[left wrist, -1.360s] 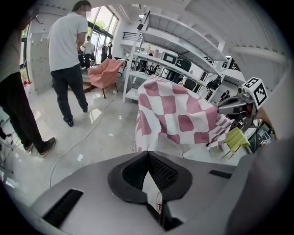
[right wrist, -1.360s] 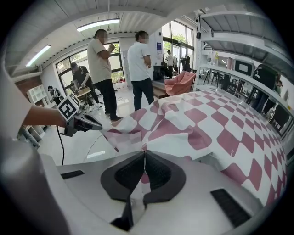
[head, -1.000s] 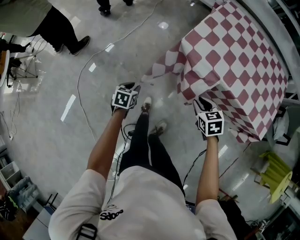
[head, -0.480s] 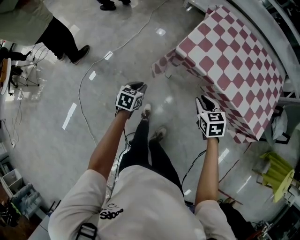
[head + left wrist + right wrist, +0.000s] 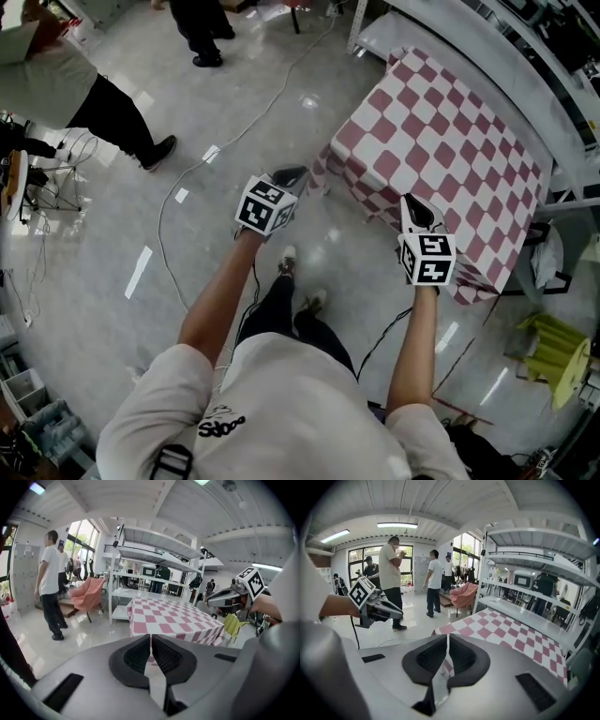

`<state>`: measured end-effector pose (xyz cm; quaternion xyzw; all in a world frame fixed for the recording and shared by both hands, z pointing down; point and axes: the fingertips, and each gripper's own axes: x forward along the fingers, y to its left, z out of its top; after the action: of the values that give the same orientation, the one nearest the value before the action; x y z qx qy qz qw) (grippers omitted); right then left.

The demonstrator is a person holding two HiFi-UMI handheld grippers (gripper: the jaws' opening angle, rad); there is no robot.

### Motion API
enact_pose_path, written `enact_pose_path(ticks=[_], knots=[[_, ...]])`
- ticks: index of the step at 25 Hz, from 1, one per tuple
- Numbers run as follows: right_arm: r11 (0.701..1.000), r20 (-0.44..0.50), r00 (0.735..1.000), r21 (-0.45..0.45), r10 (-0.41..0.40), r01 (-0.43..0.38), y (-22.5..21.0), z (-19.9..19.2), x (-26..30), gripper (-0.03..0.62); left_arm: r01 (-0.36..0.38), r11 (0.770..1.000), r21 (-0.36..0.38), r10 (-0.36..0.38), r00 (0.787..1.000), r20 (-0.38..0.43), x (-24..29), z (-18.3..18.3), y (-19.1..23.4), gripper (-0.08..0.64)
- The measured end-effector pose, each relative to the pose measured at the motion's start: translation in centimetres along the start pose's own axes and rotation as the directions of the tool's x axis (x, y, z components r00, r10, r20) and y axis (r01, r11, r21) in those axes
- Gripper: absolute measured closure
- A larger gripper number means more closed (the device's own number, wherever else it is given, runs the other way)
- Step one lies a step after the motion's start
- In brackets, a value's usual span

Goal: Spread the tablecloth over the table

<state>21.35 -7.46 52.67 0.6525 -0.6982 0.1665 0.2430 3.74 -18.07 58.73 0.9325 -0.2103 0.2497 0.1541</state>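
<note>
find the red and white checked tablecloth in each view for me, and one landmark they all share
Head view: the red and white checked tablecloth fills the upper right.
Left gripper view: the tablecloth sits mid-picture, slightly right of centre.
Right gripper view: the tablecloth runs from centre to lower right.
Shared landmark: the white metal shelving rack directly behind it.

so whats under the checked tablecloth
The tablecloth covers the top and hangs down the near sides, so the table beneath is hidden. Only its flat, boxy shape shows through the cloth. Around it there is just the grey floor.
</note>
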Motion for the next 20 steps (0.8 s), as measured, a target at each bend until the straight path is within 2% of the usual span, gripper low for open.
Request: enact_pose_path(ticks=[8,20], knots=[[0.998,0.126,0.991,-0.021,-0.049,0.053,-2.1,7.7,-2.8,0.569,0.016,0.993,0.114,-0.03,0.991,0.129,-2.1,9.7,-1.3,0.526],[0.992,0.251,0.967,-0.11,-0.039,0.069,-1.9,16.1,-5.1,0.571,-0.022,0.972,0.232,-0.042,0.963,0.265,-6.0,18.3,-1.9,0.526]])
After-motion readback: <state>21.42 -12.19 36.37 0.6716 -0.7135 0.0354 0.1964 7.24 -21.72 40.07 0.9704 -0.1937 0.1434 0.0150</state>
